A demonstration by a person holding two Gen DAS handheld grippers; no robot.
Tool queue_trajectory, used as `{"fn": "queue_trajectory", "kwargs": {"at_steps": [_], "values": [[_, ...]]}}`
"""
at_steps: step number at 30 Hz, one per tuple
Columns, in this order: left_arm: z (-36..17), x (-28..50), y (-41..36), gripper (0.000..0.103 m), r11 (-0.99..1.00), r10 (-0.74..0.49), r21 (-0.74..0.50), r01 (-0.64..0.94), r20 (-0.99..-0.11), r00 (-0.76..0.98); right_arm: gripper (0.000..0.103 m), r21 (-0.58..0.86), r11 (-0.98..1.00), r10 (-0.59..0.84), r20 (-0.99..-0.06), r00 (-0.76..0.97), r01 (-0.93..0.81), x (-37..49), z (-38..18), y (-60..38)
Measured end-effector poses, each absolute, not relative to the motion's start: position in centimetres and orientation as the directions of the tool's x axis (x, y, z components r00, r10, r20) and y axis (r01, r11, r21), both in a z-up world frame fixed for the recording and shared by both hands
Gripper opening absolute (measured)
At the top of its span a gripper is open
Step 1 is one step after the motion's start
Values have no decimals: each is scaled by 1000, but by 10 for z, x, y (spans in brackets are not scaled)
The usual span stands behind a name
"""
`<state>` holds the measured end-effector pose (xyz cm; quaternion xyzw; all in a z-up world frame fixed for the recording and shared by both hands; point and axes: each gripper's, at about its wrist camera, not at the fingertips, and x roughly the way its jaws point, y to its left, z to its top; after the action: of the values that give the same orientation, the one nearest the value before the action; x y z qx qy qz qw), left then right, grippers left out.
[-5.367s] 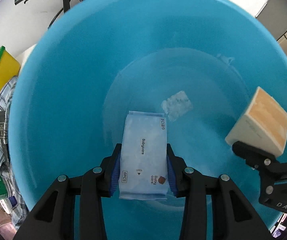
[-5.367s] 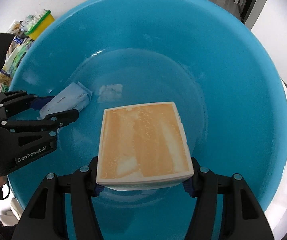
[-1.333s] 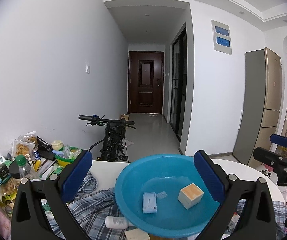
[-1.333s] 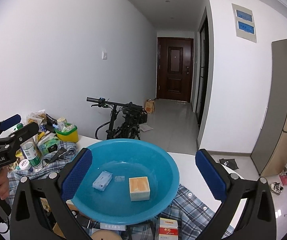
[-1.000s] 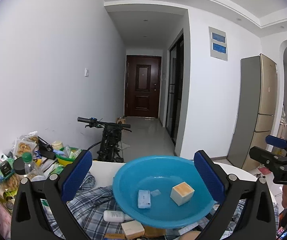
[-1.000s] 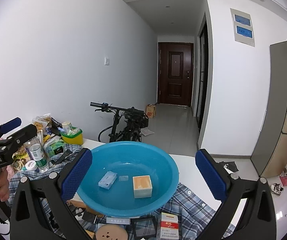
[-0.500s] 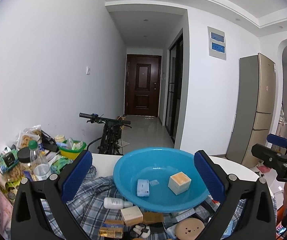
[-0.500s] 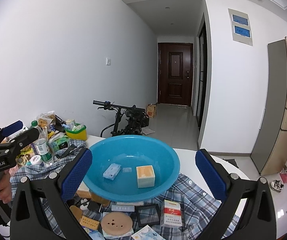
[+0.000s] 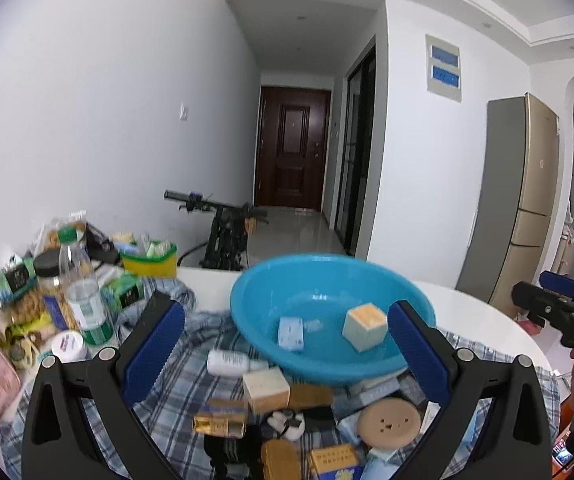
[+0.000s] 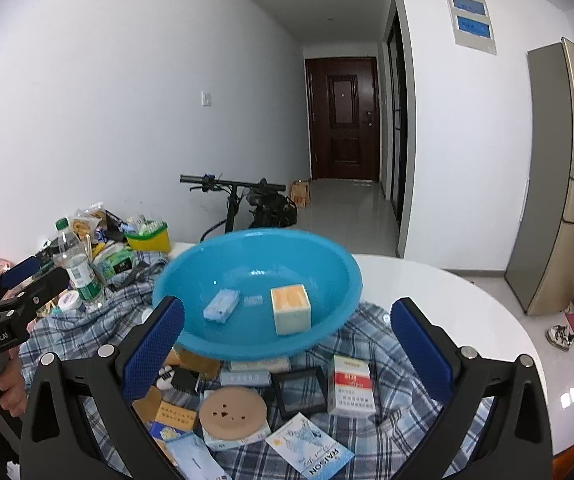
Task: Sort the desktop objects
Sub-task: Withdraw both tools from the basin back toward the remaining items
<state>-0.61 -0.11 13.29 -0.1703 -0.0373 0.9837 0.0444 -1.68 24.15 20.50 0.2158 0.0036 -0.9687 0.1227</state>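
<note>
A blue basin (image 9: 255, 312) (image 10: 339, 280) stands on a plaid cloth on the table. In it lie a pale blue wipes pack (image 9: 291, 331) (image 10: 221, 305) and a cream box with an orange top (image 9: 365, 327) (image 10: 290, 308). My left gripper (image 9: 287, 350) is open and empty, held back above the clutter in front of the basin. My right gripper (image 10: 287, 344) is open and empty too, pulled back on the near side. Loose items lie before the basin: a white bottle (image 9: 231, 362), a cream box (image 9: 266, 390), a round wooden disc (image 9: 389, 424) (image 10: 233, 406), a red-and-white carton (image 10: 351, 384).
Bottles, snack packs and a yellow tub (image 9: 149, 264) (image 10: 147, 238) crowd the table's left side. The plaid cloth (image 10: 87, 328) covers the near table; bare white tabletop (image 10: 447, 300) lies to the right. A bicycle (image 10: 247, 200) stands behind the table. A fridge (image 10: 559, 184) is at right.
Both grippers let go of the wipes pack and the box in the basin, opened, and drew back and up. Over the last second more of the clutter in front of the basin has come into view.
</note>
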Motion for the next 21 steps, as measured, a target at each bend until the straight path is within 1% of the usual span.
{"fn": "queue_trajectory", "kwargs": {"at_steps": [8, 17, 21], "values": [[99, -9, 3, 103, -995, 92, -66, -71, -399, -912, 103, 57, -975, -217, -470, -856, 215, -16, 177, 250], [58, -8, 6, 103, -992, 114, -103, -73, -492, -863, 103, 75, -978, -203, -540, -817, 193, -13, 141, 258], [45, -6, 12, 103, -992, 122, -92, -86, -525, -843, 103, 86, -980, -195, -573, -796, 178, -13, 125, 263]]}}
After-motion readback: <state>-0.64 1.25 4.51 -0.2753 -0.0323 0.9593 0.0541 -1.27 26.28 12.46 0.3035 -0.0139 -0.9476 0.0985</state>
